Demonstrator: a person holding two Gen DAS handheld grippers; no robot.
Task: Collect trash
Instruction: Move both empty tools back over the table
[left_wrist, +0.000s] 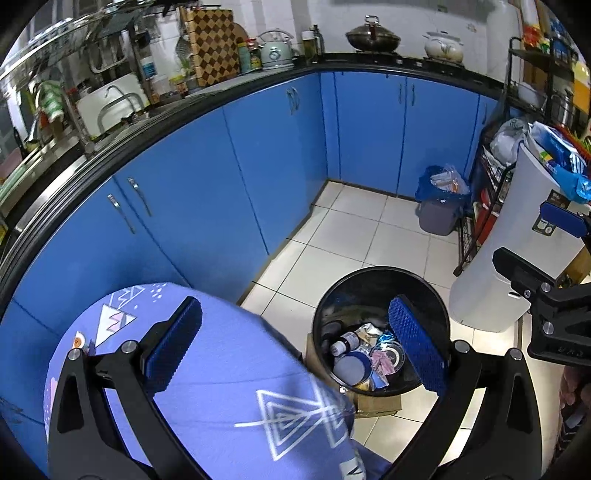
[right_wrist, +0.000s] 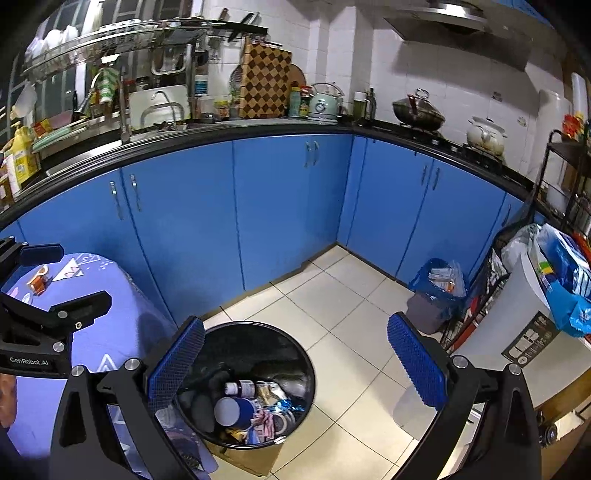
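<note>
A black round trash bin (left_wrist: 380, 280) stands on the tiled floor beside a table with a purple patterned cloth (left_wrist: 221, 398). It holds several pieces of trash, among them a small bottle (left_wrist: 345, 341) and a blue-and-white cup (left_wrist: 352, 367). My left gripper (left_wrist: 295, 343) is open and empty, its right finger over the bin. My right gripper (right_wrist: 295, 369) is open and empty above the bin (right_wrist: 255, 328). An orange wrapper (right_wrist: 38, 282) lies on the table (right_wrist: 96, 295). The right gripper also shows in the left wrist view (left_wrist: 543, 251), and the left gripper shows in the right wrist view (right_wrist: 55, 277).
Blue cabinets (left_wrist: 258, 166) line the back under a black counter. A small grey bin with a blue bag (left_wrist: 441, 206) stands in the corner. A white appliance (left_wrist: 513, 251) and a black rack (left_wrist: 484, 206) stand at the right. A cardboard box (right_wrist: 251, 458) sits under the bin.
</note>
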